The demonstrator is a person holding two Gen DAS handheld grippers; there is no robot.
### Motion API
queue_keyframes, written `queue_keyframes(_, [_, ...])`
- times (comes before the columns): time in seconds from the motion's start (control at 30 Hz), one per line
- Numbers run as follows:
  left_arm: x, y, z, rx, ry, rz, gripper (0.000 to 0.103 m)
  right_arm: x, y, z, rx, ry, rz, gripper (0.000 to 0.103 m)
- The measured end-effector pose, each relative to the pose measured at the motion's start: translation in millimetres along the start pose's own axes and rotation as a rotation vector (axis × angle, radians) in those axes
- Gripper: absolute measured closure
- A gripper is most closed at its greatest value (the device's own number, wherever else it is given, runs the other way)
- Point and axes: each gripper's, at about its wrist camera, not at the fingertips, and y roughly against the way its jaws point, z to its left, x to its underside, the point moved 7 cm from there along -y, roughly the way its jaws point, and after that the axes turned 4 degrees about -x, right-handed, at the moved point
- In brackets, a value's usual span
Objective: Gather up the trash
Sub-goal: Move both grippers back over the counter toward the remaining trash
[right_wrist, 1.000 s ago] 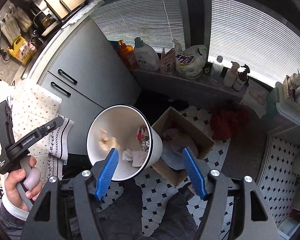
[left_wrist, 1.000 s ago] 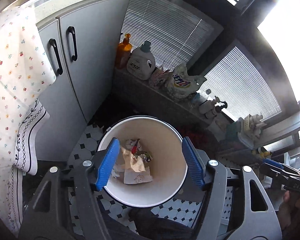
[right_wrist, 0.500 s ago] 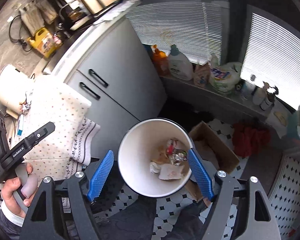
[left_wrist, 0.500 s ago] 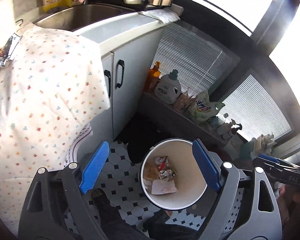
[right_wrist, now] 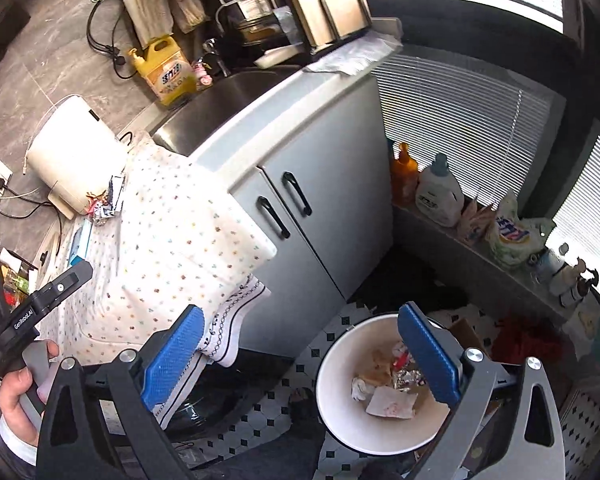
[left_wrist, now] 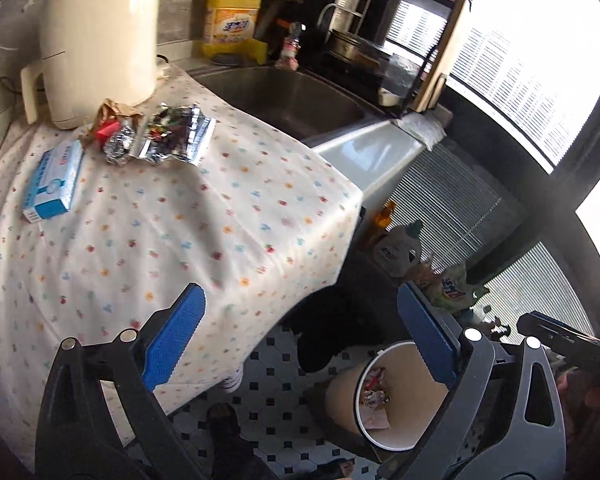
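Both tools, left tool (left_wrist: 300, 338) and right tool (right_wrist: 300, 354), gape wide, empty; wrappers (left_wrist: 156, 136) lie on surface (left_wrist: 220, 216) at 11 o'clock (bin (right_wrist: 340, 420) on floor).

A broad patch of bare tablecloth (left_wrist: 172, 224) is lying open at the frame's middle left, while the kettle (left_wrist: 96, 36) and blue box (left_wrist: 52, 180) are crowding the wrappers (left_wrist: 156, 136) at upper left.

Right gripper (right_wrist: 300, 354) gapes above white bin (right_wrist: 340, 432) holding crumpled trash (right_wrist: 388, 388)
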Motion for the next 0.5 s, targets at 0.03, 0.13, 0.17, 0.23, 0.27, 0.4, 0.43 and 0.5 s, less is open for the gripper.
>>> queue_keyframes(0.03, [-2.9, 2.3, 12.1, -0.012, 0.013, -0.008, 0.007, -4.6, -2.9, 9.9, -0.008, 0.013, -0.001, 0.008])
queue_keyframes(0.13, [-11.8, 7.3, 46.7, -0.050, 0.054, -0.028, 0.007, -16.0, -13.7, 38.6, -0.027, 0.046, 0.000, 0.008])
queue_keyframes(0.17, [-14.4, 8.8, 58.6, -0.064, 0.065, -0.036, 0.007, -19.3, -18.0, 48.2, -0.036, 0.056, 0.002, 0.008])
queue_keyframes(0.23, [-18.5, 12.2, 82.0, -0.089, 0.090, -0.050, 0.007, -24.4, -26.7, 66.1, -0.047, 0.075, 0.005, 0.008])
queue_keyframes(0.27, [-20.9, 13.0, 93.0, -0.099, 0.103, -0.057, 0.007, -26.3, -31.4, 74.7, -0.052, 0.084, 0.006, 0.008])
queue_keyframes(0.4, [-30.1, 13.8, 135.1, -0.136, 0.160, -0.079, 0.007, -35.2, -51.6, 108.6, -0.071, 0.119, 0.014, 0.008])
queue_keyframes(0.43, [-32.0, 12.8, 145.6, -0.145, 0.173, -0.082, 0.007, -37.6, -57.2, 116.6, -0.076, 0.127, 0.015, 0.008])
queue_keyframes(0.5, [-36.7, 8.9, 164.4, -0.161, 0.193, -0.084, 0.007, -42.7, -68.5, 132.1, -0.084, 0.138, 0.015, 0.008])
